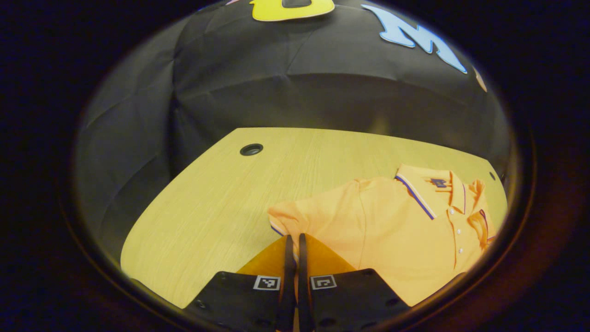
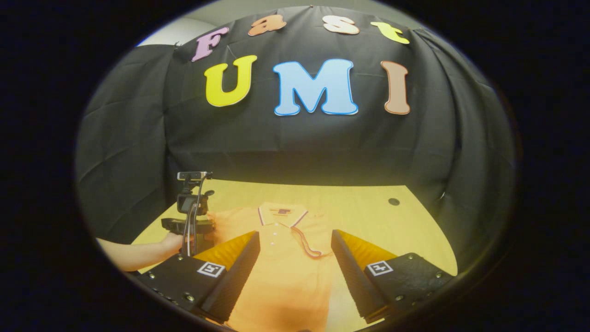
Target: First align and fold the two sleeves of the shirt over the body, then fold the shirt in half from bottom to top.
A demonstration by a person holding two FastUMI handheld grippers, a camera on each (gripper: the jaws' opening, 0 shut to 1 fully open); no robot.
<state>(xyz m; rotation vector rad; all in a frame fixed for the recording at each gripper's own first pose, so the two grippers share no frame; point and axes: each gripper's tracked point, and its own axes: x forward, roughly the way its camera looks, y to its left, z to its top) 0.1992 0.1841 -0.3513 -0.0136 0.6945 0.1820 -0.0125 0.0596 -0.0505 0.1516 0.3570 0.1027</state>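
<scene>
The left gripper (image 1: 293, 240), fingers closed together with no cloth visibly between them, sits at the near sleeve of the orange polo shirt (image 1: 396, 230); the right gripper (image 2: 295, 249) hovers wide open, empty, over its body. Spread flat on the wooden table (image 1: 207, 207), the shirt looks light and limp — best pinched at sleeve hems.

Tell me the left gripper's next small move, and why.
Probably lift the left sleeve and carry it over the shirt: the left gripper is shut at its hem, that sleeve lies unfolded, while the right sleeve already looks folded in.
</scene>
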